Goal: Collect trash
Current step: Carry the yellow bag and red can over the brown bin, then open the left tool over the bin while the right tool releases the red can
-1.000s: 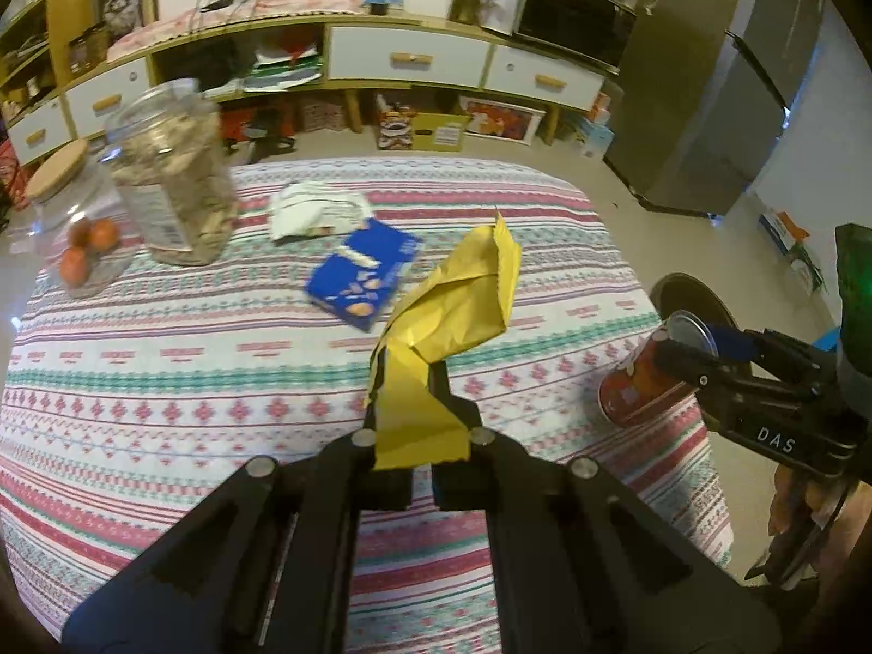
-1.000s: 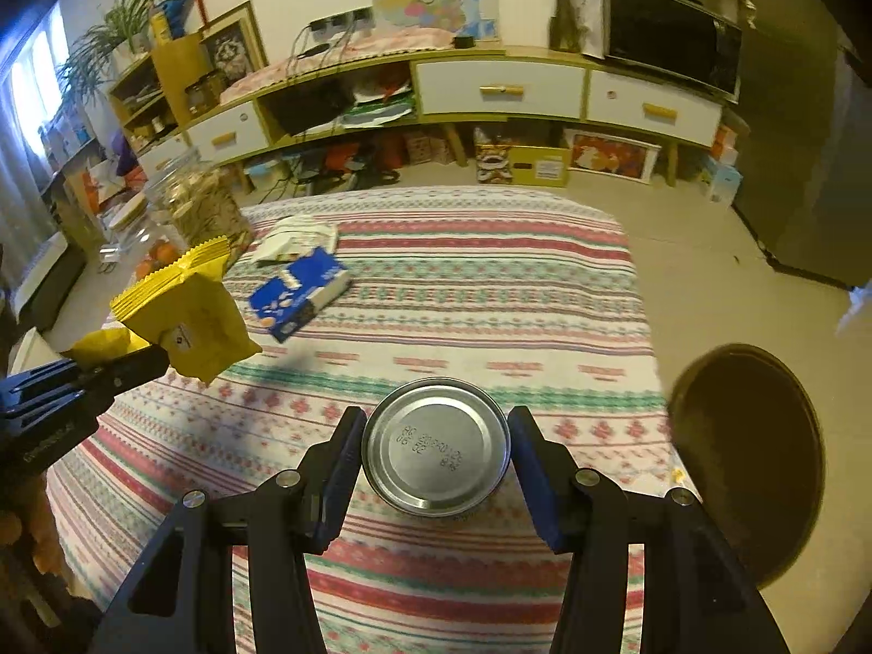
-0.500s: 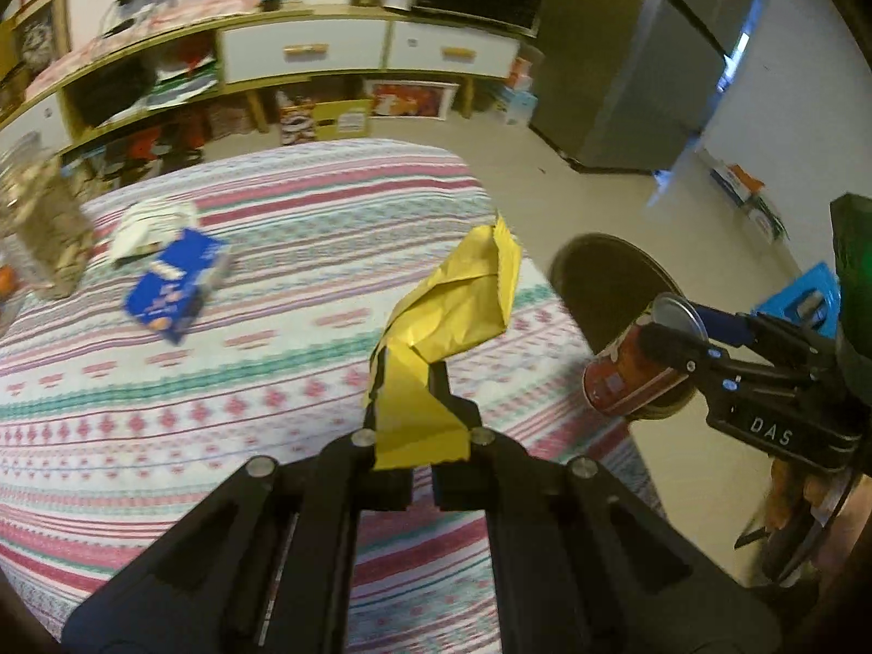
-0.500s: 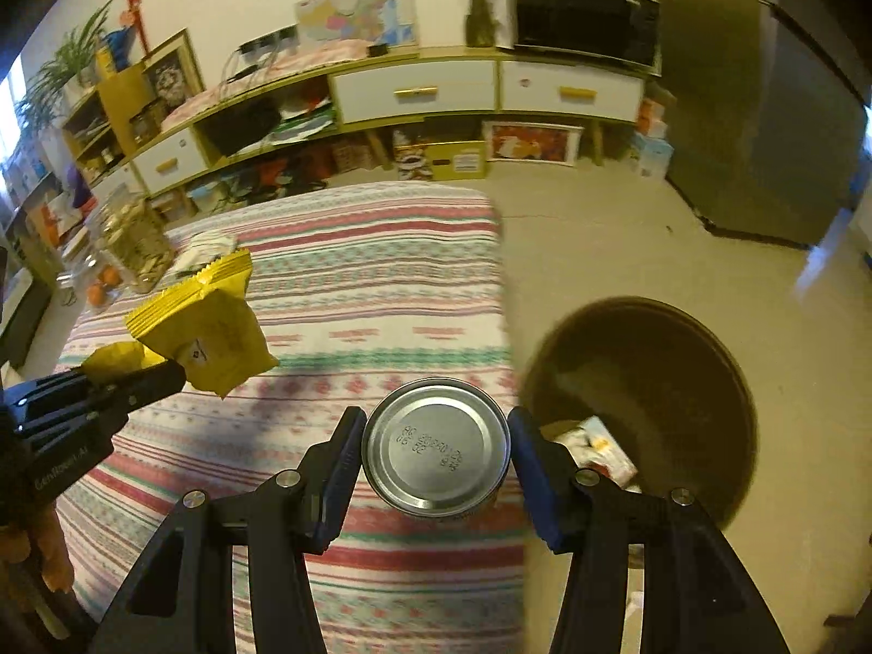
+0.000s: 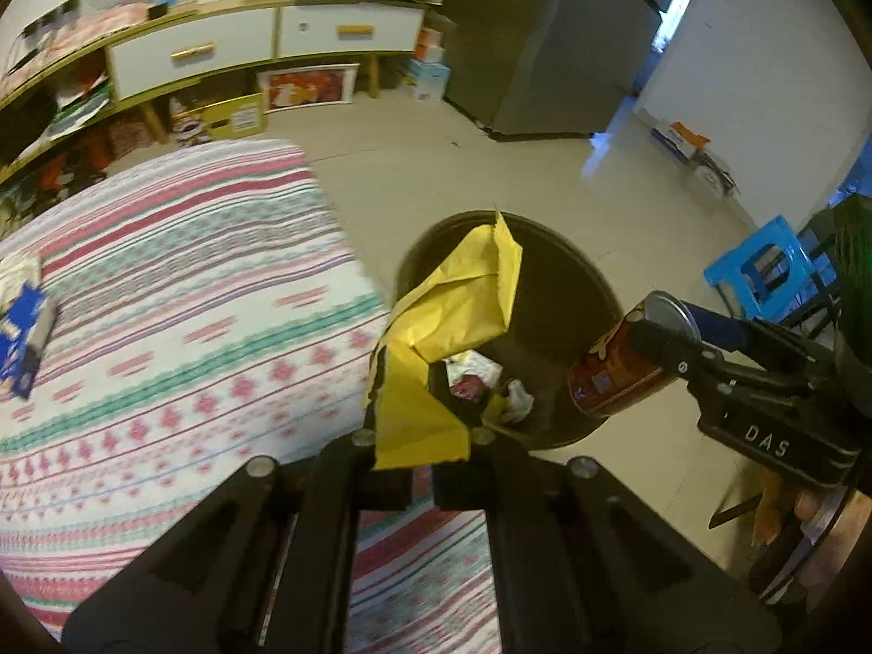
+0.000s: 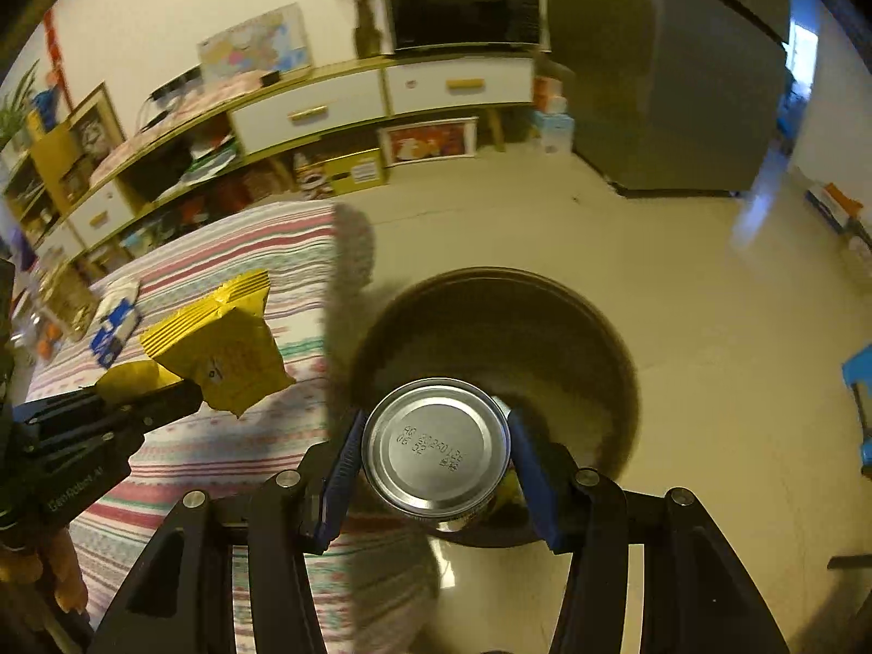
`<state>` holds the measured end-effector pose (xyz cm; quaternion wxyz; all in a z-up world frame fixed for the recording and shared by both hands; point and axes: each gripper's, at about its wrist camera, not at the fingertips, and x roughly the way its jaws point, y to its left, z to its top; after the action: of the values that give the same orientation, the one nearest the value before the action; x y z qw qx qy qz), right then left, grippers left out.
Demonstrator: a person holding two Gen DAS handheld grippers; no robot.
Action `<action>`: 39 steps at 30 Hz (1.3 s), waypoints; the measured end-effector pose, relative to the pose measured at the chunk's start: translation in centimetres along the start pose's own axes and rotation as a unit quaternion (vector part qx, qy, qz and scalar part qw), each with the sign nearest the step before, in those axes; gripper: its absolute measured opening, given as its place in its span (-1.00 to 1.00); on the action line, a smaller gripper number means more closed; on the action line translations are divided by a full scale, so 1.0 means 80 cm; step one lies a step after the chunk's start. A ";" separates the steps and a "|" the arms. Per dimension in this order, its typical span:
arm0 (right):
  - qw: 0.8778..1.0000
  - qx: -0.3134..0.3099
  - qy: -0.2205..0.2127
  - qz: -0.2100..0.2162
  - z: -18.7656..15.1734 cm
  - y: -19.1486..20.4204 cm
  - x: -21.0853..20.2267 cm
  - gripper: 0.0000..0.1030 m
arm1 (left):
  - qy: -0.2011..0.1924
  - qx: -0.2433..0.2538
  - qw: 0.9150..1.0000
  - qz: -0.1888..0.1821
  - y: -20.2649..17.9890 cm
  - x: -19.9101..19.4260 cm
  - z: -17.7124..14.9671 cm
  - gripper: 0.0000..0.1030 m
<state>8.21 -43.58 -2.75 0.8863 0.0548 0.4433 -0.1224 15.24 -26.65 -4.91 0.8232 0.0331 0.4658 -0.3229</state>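
My left gripper [image 5: 422, 428] is shut on a crumpled yellow snack wrapper [image 5: 452, 321], which sticks up in front of a round dark trash bin [image 5: 567, 294] on the floor. In the right wrist view the wrapper [image 6: 218, 343] hangs over the table's right edge in the left gripper [image 6: 163, 398]. My right gripper [image 6: 436, 449] is shut on a red snack can [image 5: 616, 376]; its silver end [image 6: 436, 444] faces the camera, right over the bin [image 6: 545, 316]. Some trash [image 5: 485, 381] lies at the bin's bottom.
The table with a striped cloth [image 5: 163, 327] fills the left; a blue packet [image 5: 22, 338] lies at its far left. A blue stool [image 5: 763, 267] stands right of the bin. A grey fridge [image 5: 545, 38] and a low cabinet [image 5: 218, 49] line the far wall.
Both grippers swung right, from over the table to the bin beside it. The bin now lies directly beneath the can and just beyond the wrapper. Both grips are unchanged.
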 end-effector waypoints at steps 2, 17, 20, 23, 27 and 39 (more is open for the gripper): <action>1.000 0.009 0.001 -0.007 0.000 -0.015 0.001 0.05 | 0.007 0.013 1.000 -0.005 -0.017 0.014 0.006 -0.91; 0.999 0.039 0.011 -0.028 -0.006 -0.056 0.010 0.05 | 0.025 0.037 0.999 0.005 -0.043 0.048 0.002 0.32; 0.999 0.042 0.013 -0.028 -0.005 -0.056 0.015 0.05 | 0.020 0.033 0.999 0.006 -0.033 0.034 0.003 0.37; 0.999 0.044 0.016 -0.028 -0.005 -0.054 0.023 0.05 | 0.022 0.025 0.999 0.016 -0.016 0.021 0.001 0.41; 0.998 0.045 0.033 -0.030 -0.009 -0.047 0.039 0.05 | 0.017 0.022 0.999 0.034 0.009 0.000 -0.008 0.54; 0.994 0.037 0.083 -0.054 -0.027 -0.025 0.088 0.05 | 0.018 -0.036 0.993 0.112 0.111 -0.071 -0.044 0.92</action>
<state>10.08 -46.23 -9.61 0.8359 0.0736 0.5127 -0.1815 15.56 -15.56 -4.63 0.8463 0.0611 0.4851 -0.2115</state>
